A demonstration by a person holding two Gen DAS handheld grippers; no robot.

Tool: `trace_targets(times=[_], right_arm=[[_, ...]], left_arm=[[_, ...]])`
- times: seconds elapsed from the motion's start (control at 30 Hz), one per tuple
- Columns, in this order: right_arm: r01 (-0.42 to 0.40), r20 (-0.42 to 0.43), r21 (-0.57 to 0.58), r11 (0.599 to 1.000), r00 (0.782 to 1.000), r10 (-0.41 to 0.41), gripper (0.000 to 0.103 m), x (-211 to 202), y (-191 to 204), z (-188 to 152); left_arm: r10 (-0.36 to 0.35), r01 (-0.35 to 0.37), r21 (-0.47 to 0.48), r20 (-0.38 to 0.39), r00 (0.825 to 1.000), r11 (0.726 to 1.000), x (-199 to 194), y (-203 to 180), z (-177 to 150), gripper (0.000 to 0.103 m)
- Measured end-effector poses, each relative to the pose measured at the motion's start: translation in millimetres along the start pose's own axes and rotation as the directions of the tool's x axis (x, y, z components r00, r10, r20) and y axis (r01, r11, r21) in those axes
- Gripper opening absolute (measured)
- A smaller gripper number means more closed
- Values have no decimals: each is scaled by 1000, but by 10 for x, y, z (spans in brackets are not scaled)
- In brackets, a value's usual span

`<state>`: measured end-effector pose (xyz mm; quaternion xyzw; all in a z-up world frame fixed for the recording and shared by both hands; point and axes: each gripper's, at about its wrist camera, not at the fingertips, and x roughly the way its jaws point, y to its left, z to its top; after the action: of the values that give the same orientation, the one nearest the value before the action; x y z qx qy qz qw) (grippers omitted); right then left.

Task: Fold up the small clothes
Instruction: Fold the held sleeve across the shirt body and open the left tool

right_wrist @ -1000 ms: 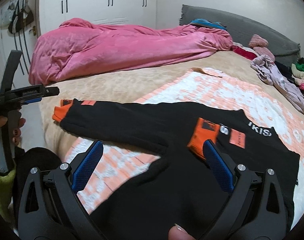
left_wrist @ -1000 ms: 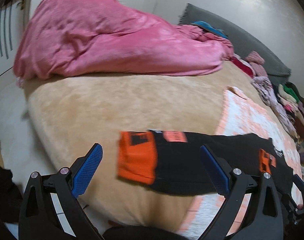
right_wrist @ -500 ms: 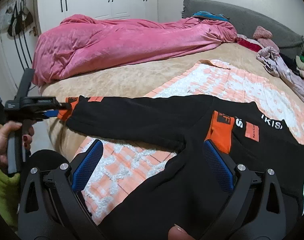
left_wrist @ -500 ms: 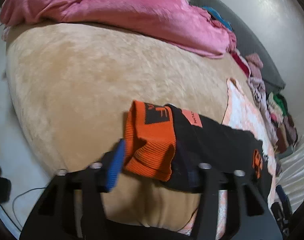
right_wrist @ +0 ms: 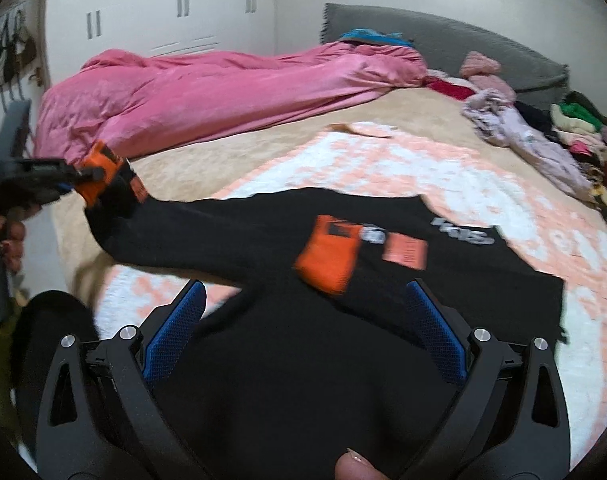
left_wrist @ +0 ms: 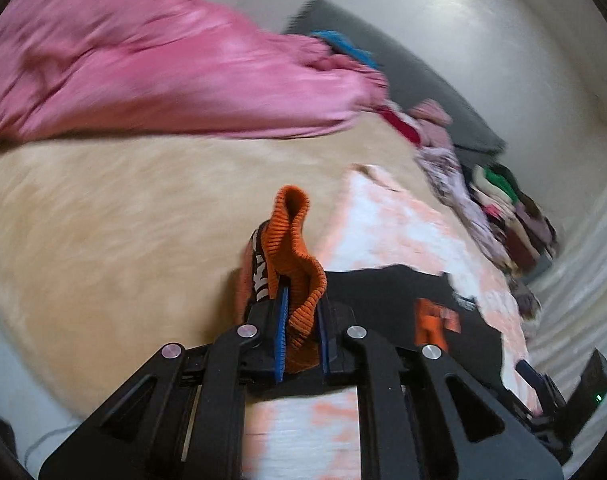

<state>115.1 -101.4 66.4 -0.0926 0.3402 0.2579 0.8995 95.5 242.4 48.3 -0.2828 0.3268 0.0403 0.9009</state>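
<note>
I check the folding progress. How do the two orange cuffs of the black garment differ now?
The left cuff is pinched in the shut left gripper and lifted off the bed; the right cuff lies flat on the garment's black body, ungripped, ahead of the open right gripper. Both are orange ribbed knit.

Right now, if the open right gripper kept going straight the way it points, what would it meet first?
Most likely the black sweater lying just under and ahead of the right gripper, then its folded-in orange cuff. Depth is hard to judge through the fisheye.
</note>
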Motion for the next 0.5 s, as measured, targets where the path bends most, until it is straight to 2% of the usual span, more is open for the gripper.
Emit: trace_targets(times=[0.17,0.37,0.5], right_arm=[[72,13,61,996,997,-73,94,-128,-507,-84],[110,31,199,974,992,-119,94,-234,-1047,-199],[154,35,251,956,985,-168,94,-327,-1321,-266]], left_arm=[[-79,82,131,-29,996,988,171,-802,-20,11],[-169,194,247,-118,978,949,481,-1698,-235,11],[-202,247,301,-175,964,921,760,-2207,-447,11]])
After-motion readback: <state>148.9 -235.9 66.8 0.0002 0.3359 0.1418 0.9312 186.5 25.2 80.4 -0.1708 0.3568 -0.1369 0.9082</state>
